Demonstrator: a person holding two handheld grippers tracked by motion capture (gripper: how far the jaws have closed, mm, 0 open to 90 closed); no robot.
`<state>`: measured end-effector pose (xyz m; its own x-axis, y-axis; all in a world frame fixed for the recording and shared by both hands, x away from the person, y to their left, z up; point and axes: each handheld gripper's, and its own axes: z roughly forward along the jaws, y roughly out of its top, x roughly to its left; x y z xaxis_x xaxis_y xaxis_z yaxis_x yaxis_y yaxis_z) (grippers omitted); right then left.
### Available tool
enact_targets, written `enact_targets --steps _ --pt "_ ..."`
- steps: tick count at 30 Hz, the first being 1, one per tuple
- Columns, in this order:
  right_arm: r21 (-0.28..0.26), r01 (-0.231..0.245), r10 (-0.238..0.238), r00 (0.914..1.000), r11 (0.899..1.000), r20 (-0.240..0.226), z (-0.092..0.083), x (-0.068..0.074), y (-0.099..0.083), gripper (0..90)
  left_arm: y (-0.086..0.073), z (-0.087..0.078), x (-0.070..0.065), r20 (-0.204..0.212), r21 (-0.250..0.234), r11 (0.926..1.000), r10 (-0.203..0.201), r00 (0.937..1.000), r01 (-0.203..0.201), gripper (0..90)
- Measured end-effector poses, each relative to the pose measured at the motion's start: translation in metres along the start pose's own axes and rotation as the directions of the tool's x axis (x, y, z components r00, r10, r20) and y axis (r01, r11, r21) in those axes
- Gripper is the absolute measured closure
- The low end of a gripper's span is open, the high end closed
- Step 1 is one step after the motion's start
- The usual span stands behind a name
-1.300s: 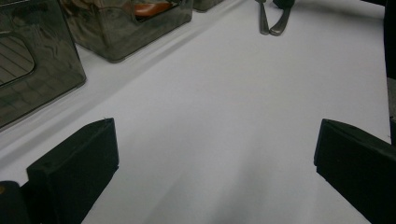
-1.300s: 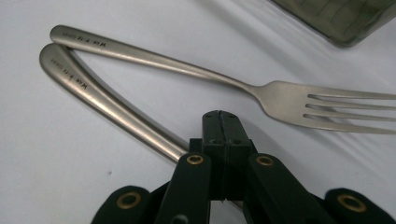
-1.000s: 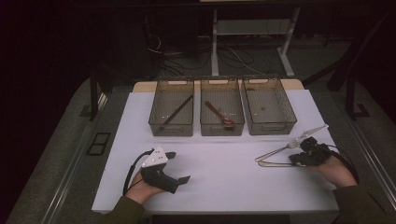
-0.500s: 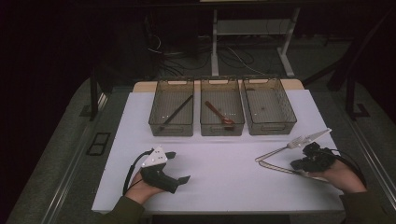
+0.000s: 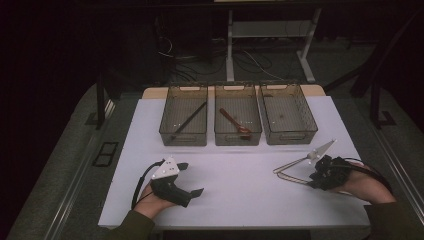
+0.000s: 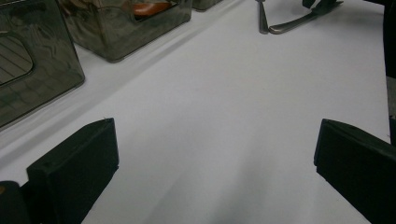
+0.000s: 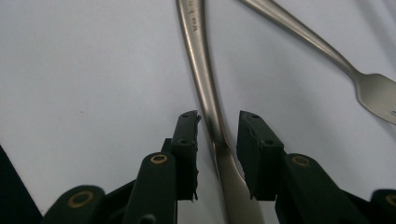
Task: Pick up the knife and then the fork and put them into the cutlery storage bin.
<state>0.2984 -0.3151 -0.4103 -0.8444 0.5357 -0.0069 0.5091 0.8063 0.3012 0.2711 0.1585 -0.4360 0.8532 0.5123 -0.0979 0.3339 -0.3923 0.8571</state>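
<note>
Right gripper view | right gripper (image 7: pixel 217 154) jaws just opening, straddling silver metal spoon handle (image 7: pixel 205 88) at centre, unpressed | lift clear straight up, avoid nudging.

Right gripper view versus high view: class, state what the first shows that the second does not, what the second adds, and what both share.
Right gripper view: engraved lettering on the steel handle lying between the jaws of the right gripper, which have just been opening and do not press on it; also a fork head.
High view: the left bin with a black stick, the middle bin with a brown spoon, the right bin, and the left gripper, open.
Both: the steel cutlery, the right gripper and the white tabletop.
</note>
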Motion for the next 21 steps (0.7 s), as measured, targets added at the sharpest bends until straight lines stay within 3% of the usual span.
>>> enact_targets --steps 6,18,21 --pt "0.061 0.064 -0.064 0.9979 0.996 0.008 0.007 0.001 0.007 70.7 0.000 0.001 -0.001 0.000 -0.003 1.0000 -0.002 1.0000 0.002 0.0" --pt "0.135 0.107 -0.104 0.9941 0.985 -0.030 0.014 -0.001 0.014 74.3 0.000 0.002 -0.001 0.005 0.006 1.0000 0.004 1.0000 -0.004 0.0" --pt "0.160 0.133 -0.130 0.9910 0.978 -0.033 0.016 0.000 0.018 75.4 0.000 0.003 -0.002 0.006 0.001 1.0000 0.002 1.0000 -0.002 0.0"
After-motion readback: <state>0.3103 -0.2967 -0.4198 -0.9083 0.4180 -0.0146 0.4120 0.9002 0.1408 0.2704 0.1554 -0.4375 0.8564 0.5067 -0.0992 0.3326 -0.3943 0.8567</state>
